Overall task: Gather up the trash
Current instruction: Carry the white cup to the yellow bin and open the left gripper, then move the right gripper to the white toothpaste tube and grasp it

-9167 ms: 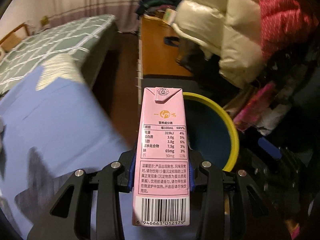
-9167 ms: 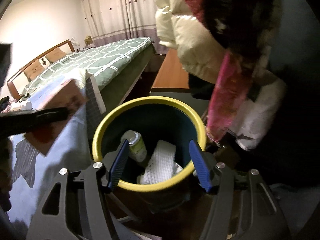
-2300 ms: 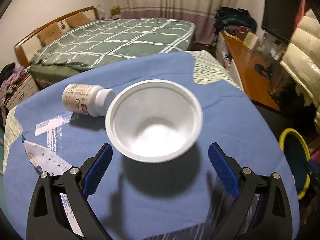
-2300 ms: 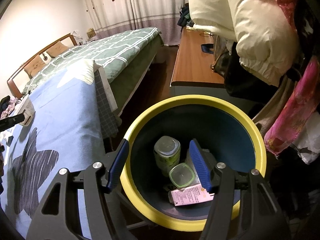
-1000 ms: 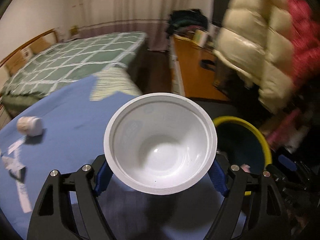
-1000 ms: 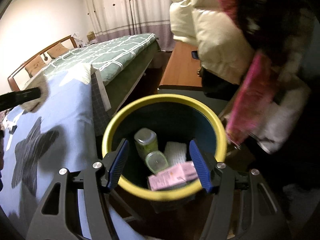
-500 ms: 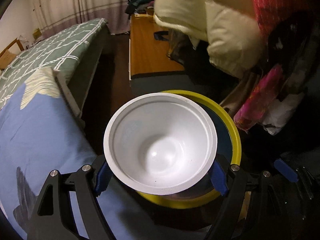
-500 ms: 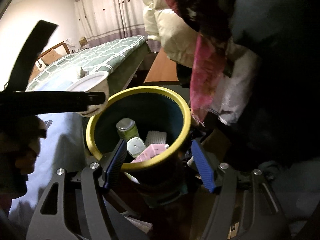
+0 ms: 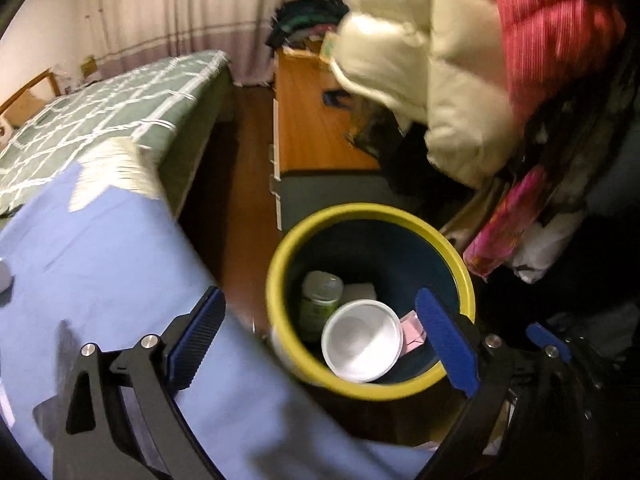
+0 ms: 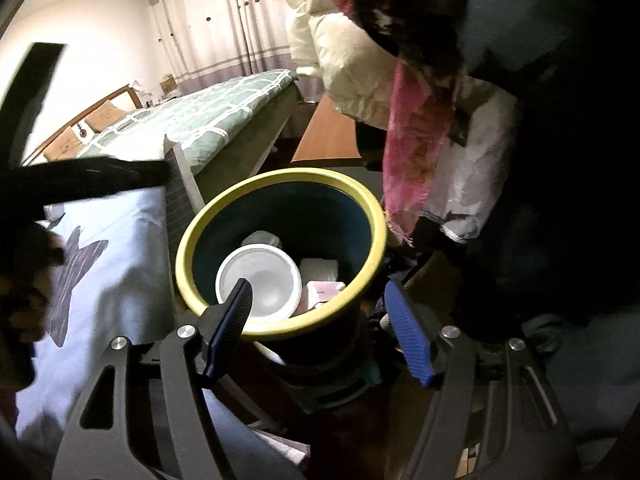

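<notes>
While you stand between the blue star-print tablecloth point(image 9: 120, 264) at nine o'clock and the green checked bed point(image 9: 112, 108) at eleven, your left gripper point(image 9: 320, 340) gapes wide, holding nothing. Half a second ago it clasped the white round plastic bowl point(image 9: 362, 346); now that bowl lies inside the yellow-rimmed dark bin point(image 9: 460, 272), mouth upward, slightly tilted. Your right gripper point(image 10: 320, 324) spreads open about the bin's wall.

Bedroom, warm indoor light. Bed point(image 9: 108, 116) with green checked cover and wooden headboard point(image 10: 96, 110). Pale curtains point(image 9: 172, 20) with mauve band on far wall. Dark wood floor point(image 9: 236, 176). Orange-brown cabinet point(image 9: 312, 136). Cream puffer jacket point(image 9: 432, 68) hangs right. Blue cloth covers surface point(image 9: 100, 260).
</notes>
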Tool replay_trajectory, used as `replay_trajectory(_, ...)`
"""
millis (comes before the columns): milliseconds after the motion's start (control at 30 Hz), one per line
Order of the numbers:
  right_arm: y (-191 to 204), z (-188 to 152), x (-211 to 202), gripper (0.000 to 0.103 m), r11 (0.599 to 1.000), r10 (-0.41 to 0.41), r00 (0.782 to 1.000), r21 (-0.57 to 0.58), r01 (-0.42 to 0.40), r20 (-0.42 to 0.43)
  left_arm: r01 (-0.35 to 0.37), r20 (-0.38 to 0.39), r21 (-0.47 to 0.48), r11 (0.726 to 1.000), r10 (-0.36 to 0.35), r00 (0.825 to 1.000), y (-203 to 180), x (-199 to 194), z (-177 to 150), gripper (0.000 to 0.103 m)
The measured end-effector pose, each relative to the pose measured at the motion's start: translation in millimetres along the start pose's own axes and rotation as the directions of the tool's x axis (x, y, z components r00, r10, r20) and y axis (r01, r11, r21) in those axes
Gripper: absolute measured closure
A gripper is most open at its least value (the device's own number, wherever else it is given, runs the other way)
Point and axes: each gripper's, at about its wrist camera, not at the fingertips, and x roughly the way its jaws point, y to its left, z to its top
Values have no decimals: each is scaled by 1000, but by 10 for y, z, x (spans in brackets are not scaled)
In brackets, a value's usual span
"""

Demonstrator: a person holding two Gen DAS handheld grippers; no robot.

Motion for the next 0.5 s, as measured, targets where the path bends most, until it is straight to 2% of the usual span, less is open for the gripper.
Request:
replay_trajectory(100, 99, 17, -4, 37, 1000, 14, 1000, -16, -14, 3, -22, 79, -51, 998, 26, 997, 324, -383, -107, 7)
replay_trajectory(233, 249, 36, -17, 37, 999, 33, 999, -40, -33, 1, -101, 171, -146, 984, 126, 977, 813, -833, -353, 5)
replay_trajectory(367, 452, 83, -12, 37, 995, 54, 999, -82, -54, -2, -236, 222, -265, 935, 297, 929, 1440, -1291, -730, 5)
replay_trajectory(433, 559, 110, -2, 37, 992, 67, 998, -102, -67, -5, -282, 228, -314, 907, 360, 905, 1687, -1454, -886, 5)
replay_trajectory(467, 606, 124, 5, 37, 991, 75, 997, -111, -76, -7, -318, 226, -349, 881, 409, 884, 1887, -1567, -1011, 5)
replay_trajectory(500, 657, 137, 12, 37, 989, 82, 997, -122, -83, -10, -341, 220, -371, 864, 439, 871, 2009, -1626, -1092, 5)
